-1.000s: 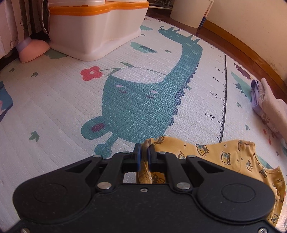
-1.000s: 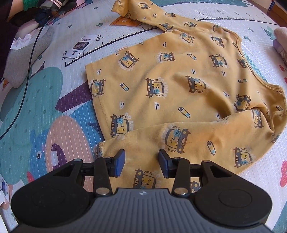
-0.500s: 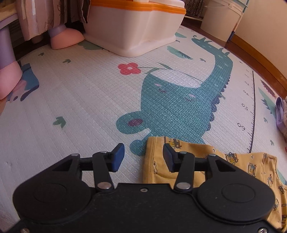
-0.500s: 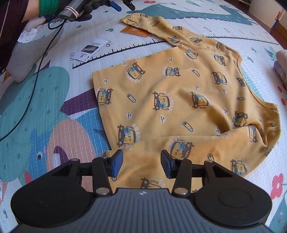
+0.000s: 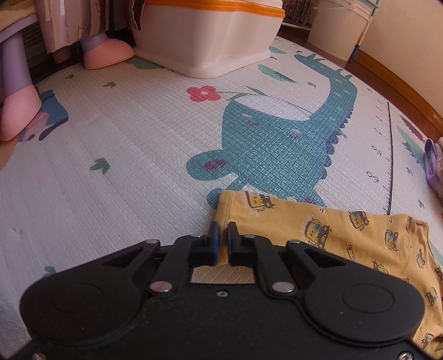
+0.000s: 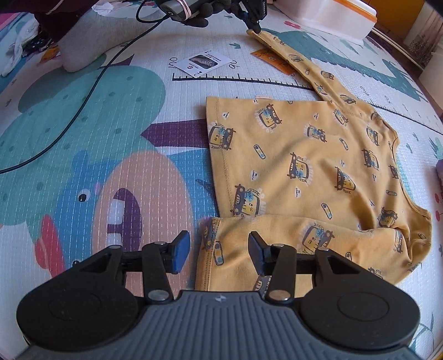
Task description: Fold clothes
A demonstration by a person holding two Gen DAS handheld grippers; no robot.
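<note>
- Left wrist view: the left hand-held gripper (image 5: 220, 231) has its jaws drawn narrow, pinching the cuff edge of the yellow shirt (image 5: 346, 229), whose sleeve lies flat on the play mat (image 5: 110, 144).
- The sleeve runs from the jaws toward the mat's right edge, across the lower part of the printed teal dinosaur (image 5: 277, 144).
- A white storage box (image 5: 210, 36) with an orange band stands at the mat's far edge, with pink furniture feet (image 5: 106, 52) to its left.
- A pale lilac folded garment (image 5: 434, 166) sits at the right edge.
- Right wrist view: the right hand-held gripper (image 6: 218, 249) is spread wide and holds nothing; its fingers straddle the cuff of the near sleeve, which is folded across the bottom of the shirt.
- The yellow shirt (image 6: 304, 155) lies spread in the right half of the mat, printed with small cars, its hem facing the left side.
- Its far sleeve stretches toward the far edge, where the left hand-held gripper (image 6: 253, 23) grips the cuff.
- A white card (image 6: 200, 62) lies beside a printed ruler line, an orange tag (image 6: 272, 59) lies against the far sleeve, and a black cable (image 6: 83, 108) crosses the mat's left part.
</note>
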